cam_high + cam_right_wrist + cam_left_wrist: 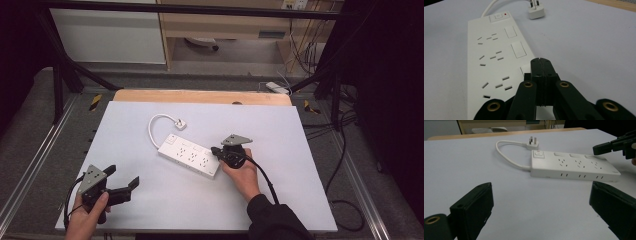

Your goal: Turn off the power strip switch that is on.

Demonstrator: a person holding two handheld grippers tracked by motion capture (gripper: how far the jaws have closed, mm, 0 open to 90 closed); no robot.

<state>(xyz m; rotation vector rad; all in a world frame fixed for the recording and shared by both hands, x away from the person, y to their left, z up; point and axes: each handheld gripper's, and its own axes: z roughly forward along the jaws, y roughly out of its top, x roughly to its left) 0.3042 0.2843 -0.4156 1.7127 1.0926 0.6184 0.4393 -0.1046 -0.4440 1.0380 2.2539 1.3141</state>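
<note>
Right gripper (540,65) over power strip (491,55)

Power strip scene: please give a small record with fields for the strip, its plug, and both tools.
power strip: white, flat on the white table, sockets up
plug: lies on the table, prongs in no socket
right tool: shut, tip over the strip's near end by a rocker switch
left tool: open, holds nothing, apart from the strip

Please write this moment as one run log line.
left gripper: open, idle | right gripper: shut, tips over white plastic power strip switch end | plug: unplugged
</note>
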